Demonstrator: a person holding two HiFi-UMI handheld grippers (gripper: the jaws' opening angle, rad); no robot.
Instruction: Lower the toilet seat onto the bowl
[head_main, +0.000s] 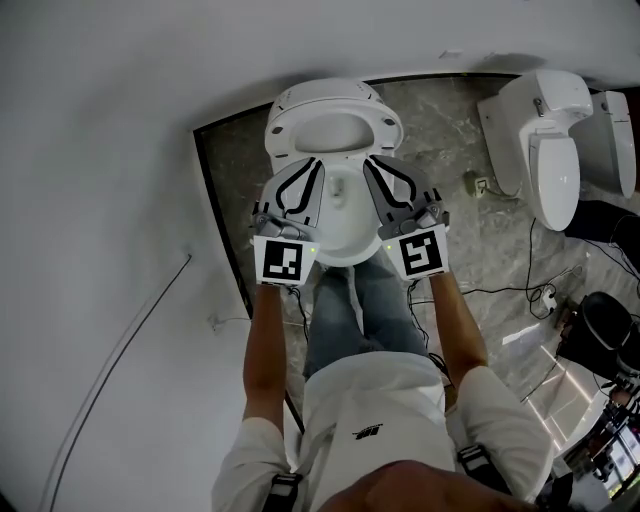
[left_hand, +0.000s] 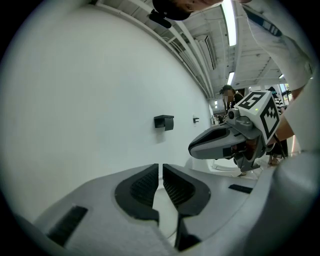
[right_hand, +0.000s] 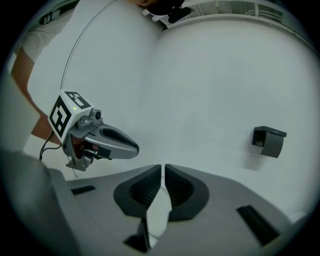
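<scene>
The person stands at the near end of a white toilet and holds both tongs out over it, side by side and pointing toward the far wall. The left tongs (head_main: 314, 163) are closed, their ribbed pads (left_hand: 145, 186) drawn together with only a hairline slit, and nothing is pinched in it. The right tongs (head_main: 370, 162) are closed in the same way and are also empty. In the right gripper view a pale surface shows through the gap lower down between the two fingers.

The toilet seat (head_main: 385, 125) shows as a white ring over the far part of the bowl (head_main: 345, 250), its opening turned up toward the head camera. I cannot tell whether it lies flat or stands tilted. The tips of both tongs reach the ring's near edge, but the views do not show whether they touch it. The marker cubes (head_main: 281, 262) sit at the near ends of the tongs, above the person's jeans (head_main: 355, 310).

Each gripper view looks past its own jaws at a plain white wall with a small black bracket (left_hand: 164, 122) on it, and the other tongs are level beside it. To the right, well apart, a second toilet (head_main: 545, 140) stands on the marble floor (head_main: 470, 260), with cables (head_main: 545, 295) near it.
</scene>
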